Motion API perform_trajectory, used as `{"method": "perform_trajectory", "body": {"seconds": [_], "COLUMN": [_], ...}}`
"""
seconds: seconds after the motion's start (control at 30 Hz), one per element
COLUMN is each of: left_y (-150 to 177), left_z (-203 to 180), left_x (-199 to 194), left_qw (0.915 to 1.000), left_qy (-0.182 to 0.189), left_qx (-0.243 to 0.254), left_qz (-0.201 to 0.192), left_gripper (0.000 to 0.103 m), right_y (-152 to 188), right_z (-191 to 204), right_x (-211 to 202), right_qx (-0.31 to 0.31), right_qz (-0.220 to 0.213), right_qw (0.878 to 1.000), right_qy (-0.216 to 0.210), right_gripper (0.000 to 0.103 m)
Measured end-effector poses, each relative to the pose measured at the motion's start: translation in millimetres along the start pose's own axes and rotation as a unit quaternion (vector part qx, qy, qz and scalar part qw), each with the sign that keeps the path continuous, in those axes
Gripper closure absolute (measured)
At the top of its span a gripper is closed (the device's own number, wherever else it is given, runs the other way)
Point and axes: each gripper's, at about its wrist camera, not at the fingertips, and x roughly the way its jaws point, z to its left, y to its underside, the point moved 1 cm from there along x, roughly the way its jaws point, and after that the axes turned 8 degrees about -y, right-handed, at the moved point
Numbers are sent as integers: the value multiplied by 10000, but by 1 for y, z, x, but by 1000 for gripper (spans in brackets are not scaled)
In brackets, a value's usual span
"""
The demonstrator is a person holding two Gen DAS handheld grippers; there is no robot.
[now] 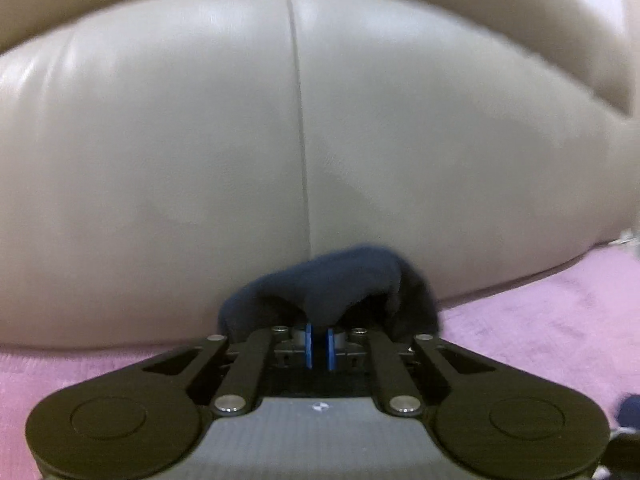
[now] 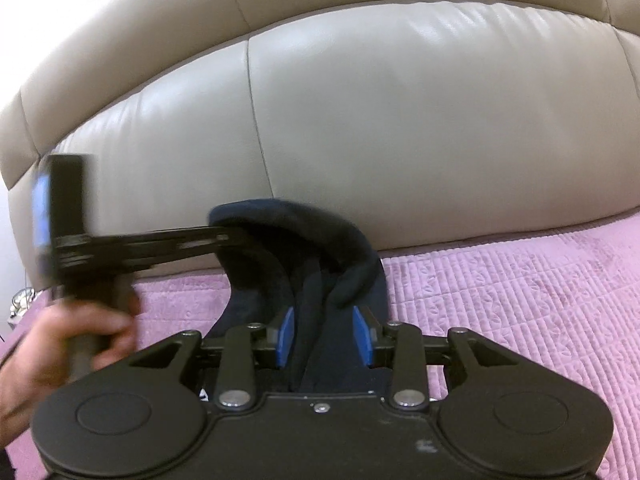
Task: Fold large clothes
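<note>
A dark navy garment (image 1: pixel 344 280) bunches over the tips of my left gripper (image 1: pixel 319 346). Its blue pads are nearly together, pinching the cloth. In the right wrist view the same navy garment (image 2: pixel 304 248) rises as a curled fold between the blue pads of my right gripper (image 2: pixel 325 334). Those jaws stand apart with cloth lying loosely between them. The left gripper (image 2: pixel 218 238), held by a hand (image 2: pixel 76 344), reaches in from the left and holds the garment's upper edge. Most of the garment is hidden below the grippers.
A pink quilted bedspread (image 2: pixel 520 296) covers the bed. A padded beige leather headboard (image 1: pixel 200 140) stands close behind, filling most of both views (image 2: pixel 400 120). A small dark patch of cloth (image 1: pixel 630 410) lies at the right edge.
</note>
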Motion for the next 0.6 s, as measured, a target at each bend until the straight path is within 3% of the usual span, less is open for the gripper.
{"method": "perform_trajectory", "body": {"seconds": [0.07,0.13,0.17,0.33,0.5,0.6], "left_y": [-1,-2,-3,-7,-3,3], "left_z": [11,19,24,32,36,37], "left_x": [-25,-48,-59,-106,-163,-187], "left_qw": [9993,9975,9964,9913,9848,9821], "left_qy": [334,588,691,1020,1319,1385], "left_qx": [-23,-42,-82,-99,198,339], "left_qz": [-167,-386,-481,-821,-1114,-1231], "left_gripper": [95,95,95,95,95,95], "right_y": [-5,-8,-7,-7,-11,-14], "right_z": [4,12,17,46,73,76], "right_x": [3,2,2,3,-8,-23], "right_qx": [36,71,44,-55,-425,-400], "right_qz": [-23,-171,-294,-684,-986,-1080], "right_qw": [9999,9996,9994,9976,9942,9931], "right_qy": [-92,-192,-182,-84,-107,-223], "right_gripper": [56,28,24,24,24,30]}}
